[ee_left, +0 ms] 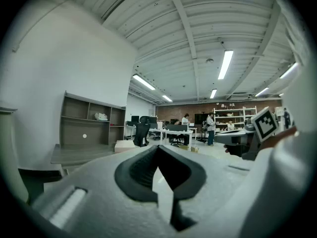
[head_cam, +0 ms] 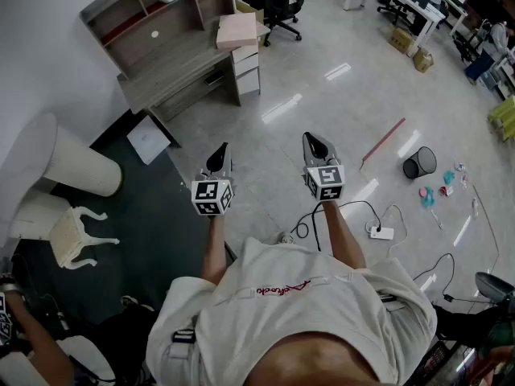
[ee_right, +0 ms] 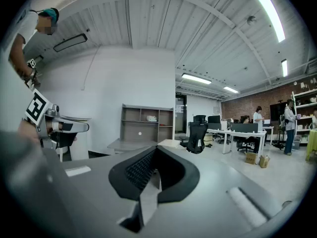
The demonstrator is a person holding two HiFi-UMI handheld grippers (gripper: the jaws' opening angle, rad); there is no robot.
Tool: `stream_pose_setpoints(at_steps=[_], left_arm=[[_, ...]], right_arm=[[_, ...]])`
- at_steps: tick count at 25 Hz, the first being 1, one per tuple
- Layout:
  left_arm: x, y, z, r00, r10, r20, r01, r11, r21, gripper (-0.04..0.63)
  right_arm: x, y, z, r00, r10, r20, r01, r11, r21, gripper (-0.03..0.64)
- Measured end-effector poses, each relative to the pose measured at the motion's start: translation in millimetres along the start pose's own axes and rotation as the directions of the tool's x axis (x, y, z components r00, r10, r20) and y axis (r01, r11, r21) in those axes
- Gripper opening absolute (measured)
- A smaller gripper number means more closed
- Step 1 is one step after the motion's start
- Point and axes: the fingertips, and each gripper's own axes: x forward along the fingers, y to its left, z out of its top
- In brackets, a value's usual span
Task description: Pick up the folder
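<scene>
A pale pink flat item, apparently the folder [head_cam: 236, 30], lies on top of the white drawer unit beside the desk, far ahead of both grippers. It shows small in the left gripper view [ee_left: 125, 146] and in the right gripper view [ee_right: 170, 143]. My left gripper [head_cam: 219, 156] is held level in the air over the floor, jaws shut and empty [ee_left: 157, 148]. Beside it, my right gripper [head_cam: 315, 145] is also shut with nothing in it [ee_right: 156, 148]. Both point toward the desk, well short of it.
A grey desk with a shelf hutch [head_cam: 161, 51] stands against the wall, a black office chair [head_cam: 282, 2] behind it. A white cylinder [head_cam: 76, 163] and white stool [head_cam: 74, 236] sit on a dark mat [head_cam: 153, 215]. Cables and a power strip [head_cam: 381, 232], a black bin [head_cam: 419, 163] lie right.
</scene>
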Motion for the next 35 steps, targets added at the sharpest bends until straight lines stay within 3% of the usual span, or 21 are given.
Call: stream_pose_setpoints(at_steps=[35], left_arm=[[62.6,-50.3,6.2,1.000,0.006,-0.013,-0.006,0.999,0.043,0.000]], right_arm=[[3.7,-67.0,-18.0,0.998,0.058,-0.021,-0.057,0.998,0.037,0.005]])
